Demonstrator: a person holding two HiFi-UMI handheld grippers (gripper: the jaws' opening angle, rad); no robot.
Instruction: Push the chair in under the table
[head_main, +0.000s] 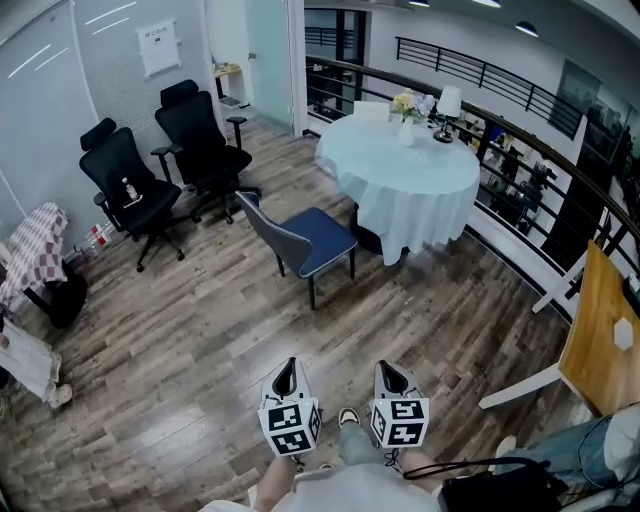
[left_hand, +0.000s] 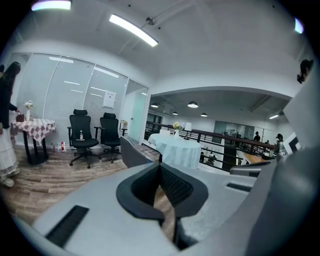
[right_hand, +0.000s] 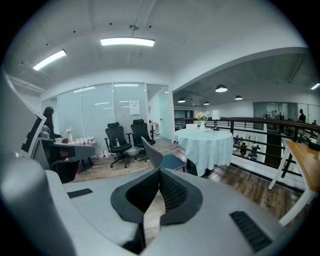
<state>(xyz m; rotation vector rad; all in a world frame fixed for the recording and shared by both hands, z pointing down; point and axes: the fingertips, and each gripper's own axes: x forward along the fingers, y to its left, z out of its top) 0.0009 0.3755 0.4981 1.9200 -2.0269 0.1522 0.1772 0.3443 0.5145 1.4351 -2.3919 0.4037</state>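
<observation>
My left gripper (head_main: 287, 368) and right gripper (head_main: 392, 372) are both clenched, empty; I should come behind the chair (head_main: 310, 240) and push it straight toward the table (head_main: 390, 172) edge.

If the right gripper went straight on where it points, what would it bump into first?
Probably the blue chair: its grey back shows just above the shut tips of the right gripper. Only wooden floor lies between, so a downward tilt might hit floor first.
</observation>
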